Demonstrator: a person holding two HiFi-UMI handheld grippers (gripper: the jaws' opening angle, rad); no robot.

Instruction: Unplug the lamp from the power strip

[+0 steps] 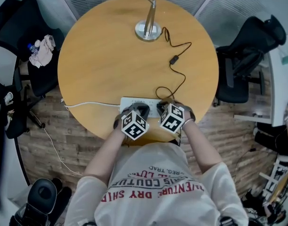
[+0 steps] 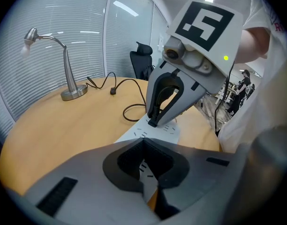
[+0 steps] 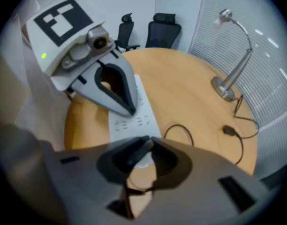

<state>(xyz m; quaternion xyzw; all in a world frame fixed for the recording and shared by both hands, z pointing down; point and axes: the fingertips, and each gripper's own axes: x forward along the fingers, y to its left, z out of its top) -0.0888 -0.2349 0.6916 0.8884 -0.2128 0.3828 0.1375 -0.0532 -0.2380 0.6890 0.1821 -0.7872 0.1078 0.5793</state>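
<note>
right gripper (image 3: 149, 140): pointing steeply down at the strip's end, jaws narrowed onto a dark piece that we take for the plug (image 3: 136, 153)
left gripper (image 2: 144, 140): jaws together with nothing between them, tips pressed on the power strip (image 1: 134, 100) just beside the right one
task's thing: we judge the plug not yet pulled, seated in the strip at the near edge of the table (image 1: 101, 55); its cord (image 1: 181, 46) runs past an inline switch (image 1: 173, 59) to the lamp (image 1: 148, 29) at the far edge
risk, strip: if the left tips slide off, we expect the strip to lift with the plug
risk, grip: a shallow hold could slip off the plug
risk, angle: a tilted pull might jam the pins
count: two grippers, one lamp, one power strip, one plug, one switch, one white cable (image 1: 87, 104), one table
</note>
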